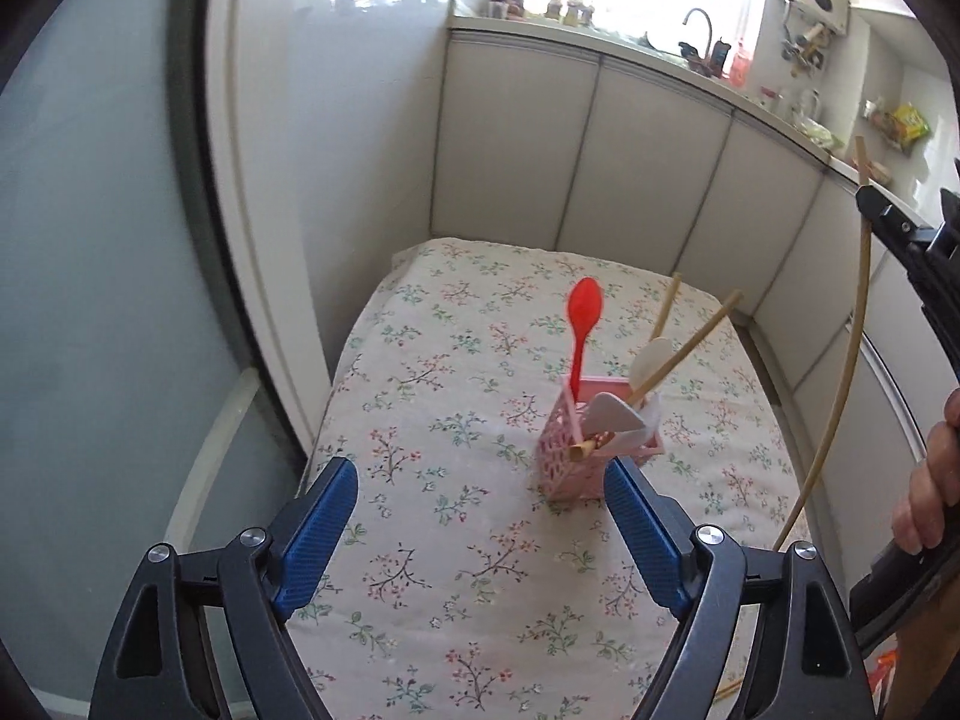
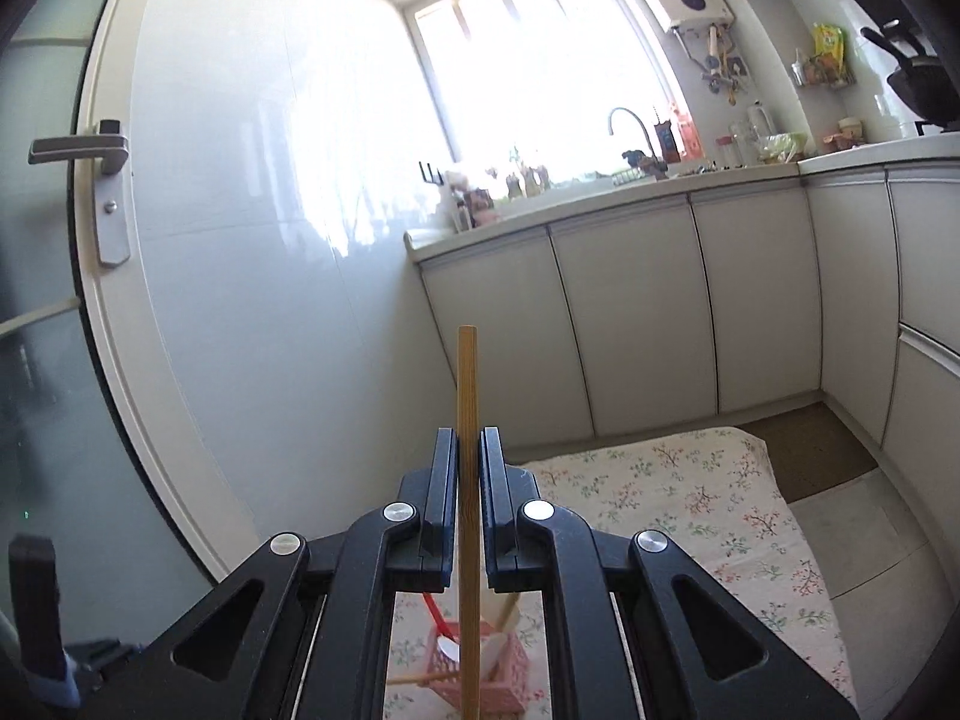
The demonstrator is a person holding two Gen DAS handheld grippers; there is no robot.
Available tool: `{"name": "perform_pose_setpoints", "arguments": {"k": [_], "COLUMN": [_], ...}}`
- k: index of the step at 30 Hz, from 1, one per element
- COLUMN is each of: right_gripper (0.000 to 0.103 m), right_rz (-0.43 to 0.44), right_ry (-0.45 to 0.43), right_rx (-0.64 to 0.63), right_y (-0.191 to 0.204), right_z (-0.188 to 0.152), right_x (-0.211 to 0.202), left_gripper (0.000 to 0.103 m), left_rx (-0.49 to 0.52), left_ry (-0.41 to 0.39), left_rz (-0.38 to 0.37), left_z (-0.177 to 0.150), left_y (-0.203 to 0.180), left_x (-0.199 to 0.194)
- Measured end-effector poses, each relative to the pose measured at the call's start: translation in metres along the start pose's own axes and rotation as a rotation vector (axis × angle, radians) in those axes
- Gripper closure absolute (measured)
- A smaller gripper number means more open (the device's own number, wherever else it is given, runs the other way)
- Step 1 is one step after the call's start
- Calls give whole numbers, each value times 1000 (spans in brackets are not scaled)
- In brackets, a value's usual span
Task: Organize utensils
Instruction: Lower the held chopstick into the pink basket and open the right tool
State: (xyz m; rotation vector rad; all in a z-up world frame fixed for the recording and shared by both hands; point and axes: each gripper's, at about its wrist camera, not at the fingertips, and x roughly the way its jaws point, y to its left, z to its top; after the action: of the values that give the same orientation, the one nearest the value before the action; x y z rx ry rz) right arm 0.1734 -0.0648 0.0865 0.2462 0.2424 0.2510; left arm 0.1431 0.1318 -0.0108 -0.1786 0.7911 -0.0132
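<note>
Right hand-held gripper (image 2: 467,450) clenched on slim bamboo chopstick (image 2: 467,396), left hand-held gripper (image 1: 480,498) released, perforated pink basket (image 1: 567,468)

A floral cloth (image 1: 456,552) covers a low table set against white cabinets (image 2: 630,300). The counter (image 2: 600,192) above them carries a curved faucet (image 2: 630,126), bottles and small jars under a bright window (image 2: 528,60). A white door (image 2: 210,240) with a grey handle (image 2: 78,150) stands at left.
</note>
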Motion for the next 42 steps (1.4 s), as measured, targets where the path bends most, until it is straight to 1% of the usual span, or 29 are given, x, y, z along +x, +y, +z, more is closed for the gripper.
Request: {"name": "perform_pose_setpoints", "arguments": {"k": [1, 3, 5, 7, 9, 11, 17, 20, 23, 25, 30, 33, 36, 42], "right_gripper": [96, 96, 96, 96, 96, 96, 96, 96, 96, 96, 95, 96, 96, 96], "right_rz": [-5, -27, -61, -101, -132, -148, -206, -234, -264, -271, -277, -295, -286, -268], "right_ry": [-28, -87, -137, -177, -209, -235, -320, -347, -393, -400, -380, -376, -357, -356], "right_rx": [6, 2, -12, -28, -39, -37, -62, -88, -126, -140, -154, -161, -156, -166], "right_y": [4, 12, 19, 23, 26, 30, 41, 47, 51, 51, 49, 48, 49, 50], "right_z": [-3, -10, -19, -30, -39, -48, -78, -94, -107, -110, -118, -119, -118, -104], "right_x": [3, 12, 21, 32, 43, 53, 76, 83, 81, 81, 83, 86, 92, 95], "left_gripper": [17, 18, 18, 18, 18, 18, 18, 18, 18, 17, 18, 18, 18, 18], "left_rx": [-23, -51, -56, -56, -62, -70, -65, -53, -46, -50, -62, -95, -125, -147], "left_ry": [-13, 0, 27, 25, 12, 17, 65, 71, 73, 83, 94, 118, 143, 135], "left_rz": [13, 50, 48, 51, 70, 76, 80, 77, 72, 71, 56, 32, -8, 0], "left_z": [-5, -13, -14, -12, -11, -12, -17, -17, -17, -17, -17, -16, -15, -9], "left_y": [7, 16, 20, 25, 30, 34, 36, 33, 31, 31, 32, 33, 32, 36], "left_x": [5, 16, 25, 27, 25, 25, 33, 33, 34, 36, 39, 46, 52, 56]}}
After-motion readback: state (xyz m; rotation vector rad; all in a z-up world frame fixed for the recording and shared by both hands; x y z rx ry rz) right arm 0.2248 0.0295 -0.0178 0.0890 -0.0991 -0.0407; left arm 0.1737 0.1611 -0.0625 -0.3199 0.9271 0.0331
